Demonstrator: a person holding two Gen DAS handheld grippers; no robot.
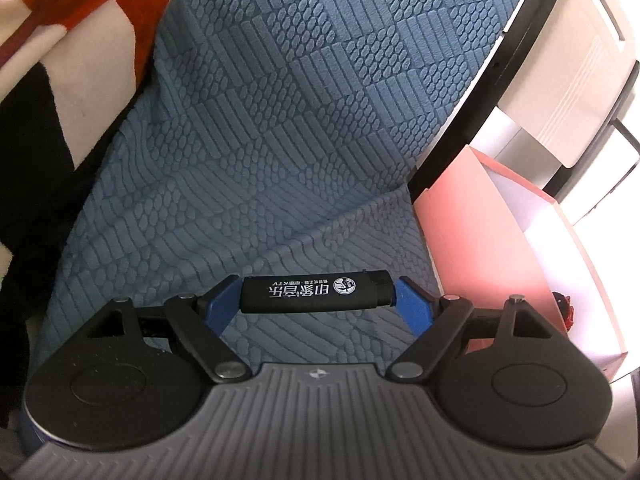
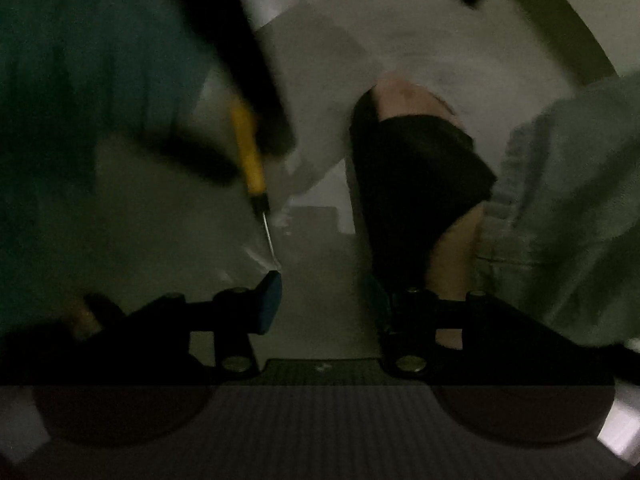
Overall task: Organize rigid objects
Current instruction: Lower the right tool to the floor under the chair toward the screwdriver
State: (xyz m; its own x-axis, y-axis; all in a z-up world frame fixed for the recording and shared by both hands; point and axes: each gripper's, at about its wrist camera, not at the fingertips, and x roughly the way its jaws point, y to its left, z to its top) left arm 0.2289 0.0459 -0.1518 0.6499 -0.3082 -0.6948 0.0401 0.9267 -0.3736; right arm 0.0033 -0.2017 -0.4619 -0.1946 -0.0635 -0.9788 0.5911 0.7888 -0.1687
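My left gripper (image 1: 318, 294) is shut on a black lighter (image 1: 318, 290) with white print, held crosswise between the blue pads above the blue textured bedspread (image 1: 280, 120). A pink open box (image 1: 492, 248) stands just to its right. In the dark, blurred right wrist view, my right gripper (image 2: 328, 300) is open and empty above a pale floor. A yellow-handled screwdriver (image 2: 250, 160) lies ahead of its left finger (image 2: 270, 300), the tip close to the pad.
An orange, white and black blanket (image 1: 60, 60) lies at the left of the bed. A white cabinet (image 1: 580, 72) stands beyond the bed's black edge. The person's foot in a black slipper (image 2: 416, 172) and a grey trouser leg (image 2: 568, 208) are at the right.
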